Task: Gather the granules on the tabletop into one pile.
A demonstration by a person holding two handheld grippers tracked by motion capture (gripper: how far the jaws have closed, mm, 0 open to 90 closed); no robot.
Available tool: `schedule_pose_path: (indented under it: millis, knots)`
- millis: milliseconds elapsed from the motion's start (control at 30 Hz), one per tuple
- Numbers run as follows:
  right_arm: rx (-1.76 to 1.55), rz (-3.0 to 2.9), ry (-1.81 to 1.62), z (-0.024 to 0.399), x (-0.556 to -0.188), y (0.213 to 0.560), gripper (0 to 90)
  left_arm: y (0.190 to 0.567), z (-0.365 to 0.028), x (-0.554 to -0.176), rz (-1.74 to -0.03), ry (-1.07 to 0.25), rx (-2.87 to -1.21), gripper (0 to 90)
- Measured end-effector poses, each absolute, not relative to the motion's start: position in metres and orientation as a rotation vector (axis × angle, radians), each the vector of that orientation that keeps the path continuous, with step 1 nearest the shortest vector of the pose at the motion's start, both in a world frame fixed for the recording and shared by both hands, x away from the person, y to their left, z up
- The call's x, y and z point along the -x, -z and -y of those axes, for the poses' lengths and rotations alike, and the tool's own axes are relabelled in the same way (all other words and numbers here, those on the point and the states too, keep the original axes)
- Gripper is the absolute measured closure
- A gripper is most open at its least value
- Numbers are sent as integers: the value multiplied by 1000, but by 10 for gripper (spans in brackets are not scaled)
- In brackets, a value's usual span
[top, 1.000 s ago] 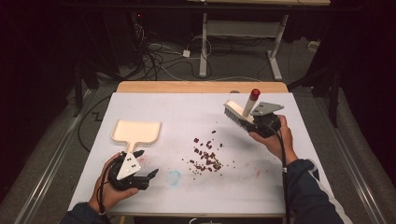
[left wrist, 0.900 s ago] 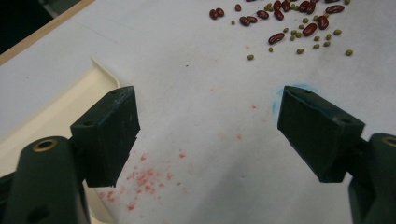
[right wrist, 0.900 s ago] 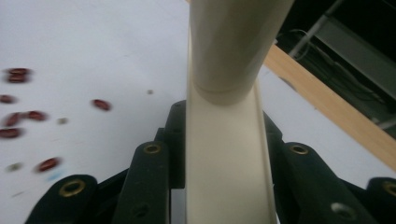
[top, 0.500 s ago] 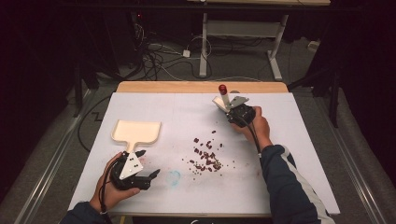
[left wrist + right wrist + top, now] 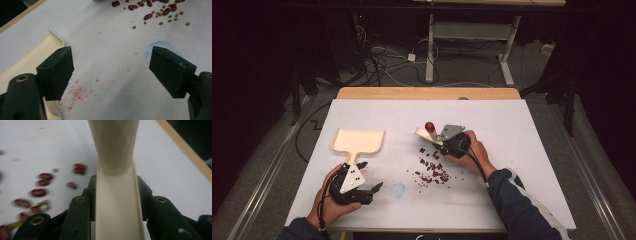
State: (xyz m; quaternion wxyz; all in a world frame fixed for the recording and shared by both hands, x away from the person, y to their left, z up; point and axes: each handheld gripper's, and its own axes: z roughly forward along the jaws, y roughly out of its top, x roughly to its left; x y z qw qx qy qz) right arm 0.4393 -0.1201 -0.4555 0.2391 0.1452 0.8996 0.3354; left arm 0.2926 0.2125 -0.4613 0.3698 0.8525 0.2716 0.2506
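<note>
Holding a cream brush (image 5: 427, 134) by its handle, your right gripper (image 5: 451, 142) sits just right of centre in the high view, its jaws clamped on the handle and only just eased a touch wider. The brush's red-tipped end (image 5: 430, 126) points up and away from you. In the right gripper view the cream handle (image 5: 117, 202) runs straight up the middle between the jaws. Scattered red beans (image 5: 432, 170) and small green ones (image 5: 162, 17) lie on the white table cover (image 5: 512, 150) just below that gripper. Your left gripper (image 5: 371, 183), at lower left, has its jaws spread wide and empty, just below the cream dustpan (image 5: 358, 141).
</note>
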Motion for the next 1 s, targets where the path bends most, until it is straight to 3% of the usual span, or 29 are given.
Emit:
schedule_pose_path:
  millis: [467, 1000]
  knots:
    - [-153, -2558, -986, 135, -384, 450, 651, 463, -208, -293, -682, -634, -2216, 188]
    - [-137, -2474, -998, 154, -373, 424, 671, 463, -206, -291, -665, -644, -2241, 188]
